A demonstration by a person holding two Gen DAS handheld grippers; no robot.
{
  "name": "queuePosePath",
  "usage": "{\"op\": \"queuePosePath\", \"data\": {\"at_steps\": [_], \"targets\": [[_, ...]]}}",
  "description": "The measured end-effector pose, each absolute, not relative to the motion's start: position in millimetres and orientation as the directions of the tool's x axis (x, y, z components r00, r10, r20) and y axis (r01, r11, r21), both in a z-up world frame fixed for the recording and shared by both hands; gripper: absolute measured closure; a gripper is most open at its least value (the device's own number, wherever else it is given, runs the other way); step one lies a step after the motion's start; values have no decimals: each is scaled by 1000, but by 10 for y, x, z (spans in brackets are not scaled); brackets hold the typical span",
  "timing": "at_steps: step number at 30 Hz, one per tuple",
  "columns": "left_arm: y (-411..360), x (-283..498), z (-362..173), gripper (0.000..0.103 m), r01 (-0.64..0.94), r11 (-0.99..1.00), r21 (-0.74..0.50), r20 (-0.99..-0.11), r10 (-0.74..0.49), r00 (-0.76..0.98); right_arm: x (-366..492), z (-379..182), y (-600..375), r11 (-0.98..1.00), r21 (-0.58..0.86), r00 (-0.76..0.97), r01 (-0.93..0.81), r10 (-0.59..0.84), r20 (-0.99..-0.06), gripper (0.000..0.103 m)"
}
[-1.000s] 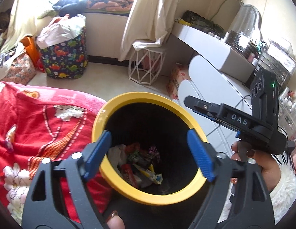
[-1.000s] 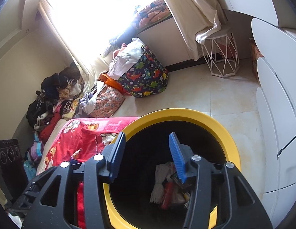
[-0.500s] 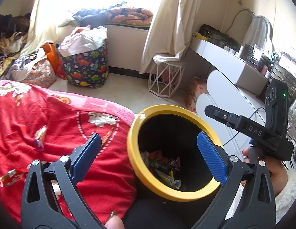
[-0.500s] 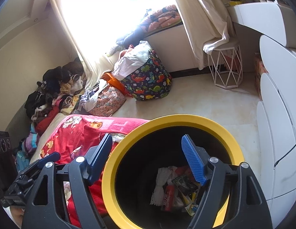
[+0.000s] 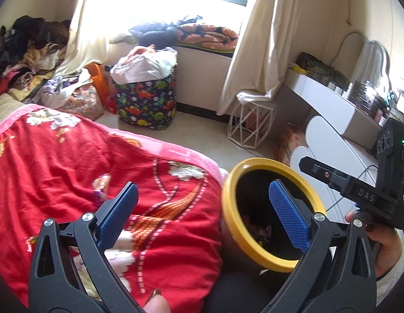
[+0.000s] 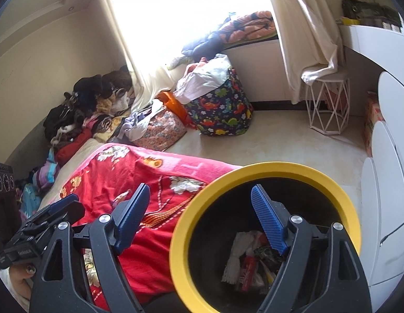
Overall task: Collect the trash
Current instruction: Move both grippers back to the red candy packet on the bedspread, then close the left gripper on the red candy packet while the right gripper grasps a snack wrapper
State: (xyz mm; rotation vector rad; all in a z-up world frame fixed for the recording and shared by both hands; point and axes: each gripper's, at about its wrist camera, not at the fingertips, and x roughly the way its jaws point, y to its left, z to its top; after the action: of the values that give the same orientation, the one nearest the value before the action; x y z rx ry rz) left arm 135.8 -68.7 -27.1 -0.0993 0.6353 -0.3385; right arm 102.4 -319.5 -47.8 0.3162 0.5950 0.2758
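Observation:
A black bin with a yellow rim (image 5: 229,200) (image 6: 178,237) stands beside the bed. It holds several wrappers and white crumpled paper (image 6: 234,260). My left gripper (image 5: 202,216) is open and empty, over the edge of the red blanket (image 5: 71,172) and the bin's left rim. My right gripper (image 6: 199,221) is open and empty, straddling the bin's left rim. A small wrapper (image 5: 98,195) lies on the blanket beyond my left finger. The right gripper's body shows at the right of the left wrist view (image 5: 358,190).
A dinosaur-print laundry bag (image 5: 147,101) (image 6: 222,109) and a white wire stool (image 5: 250,127) (image 6: 329,107) stand by the window wall. White rounded drawers (image 6: 387,208) stand right of the bin. Piled clothes (image 6: 92,112) lie at the bed's far end.
Both grippers have opened wider and swung left from above the bin toward the red blanket. The bin now sits to the right in both views.

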Motion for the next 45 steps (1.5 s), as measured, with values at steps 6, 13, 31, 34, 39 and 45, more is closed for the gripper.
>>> {"op": "queuePosePath", "data": {"at_steps": [6, 13, 31, 34, 39, 45], "targets": [[-402, 1336, -286, 11, 225, 952, -205, -562, -303, 769, 1102, -440, -2876, 917, 331, 774, -221, 371, -513, 25], [-27, 1320, -337, 11, 153, 964, -218, -566, -253, 785, 1208, -417, -2543, 915, 296, 751, -273, 395, -528, 25], [1038, 1257, -818, 11, -76, 973, -220, -659, -91, 746, 1712, -619, -1453, 859, 261, 635, -441, 504, -585, 25], [1153, 1263, -926, 11, -104, 966, -237, -677, -87, 731, 1817, -683, -1252, 844, 267, 605, -464, 523, -601, 25], [1331, 1292, -1102, 16, -151, 942, -299, -702, -110, 703, 2000, -846, -988, 822, 291, 550, -489, 550, -629, 33], [1429, 1330, -1277, 27, -191, 916, -354, -721, -137, 680, 2196, -1111, -714, 817, 316, 489, -482, 550, -677, 40]]}}
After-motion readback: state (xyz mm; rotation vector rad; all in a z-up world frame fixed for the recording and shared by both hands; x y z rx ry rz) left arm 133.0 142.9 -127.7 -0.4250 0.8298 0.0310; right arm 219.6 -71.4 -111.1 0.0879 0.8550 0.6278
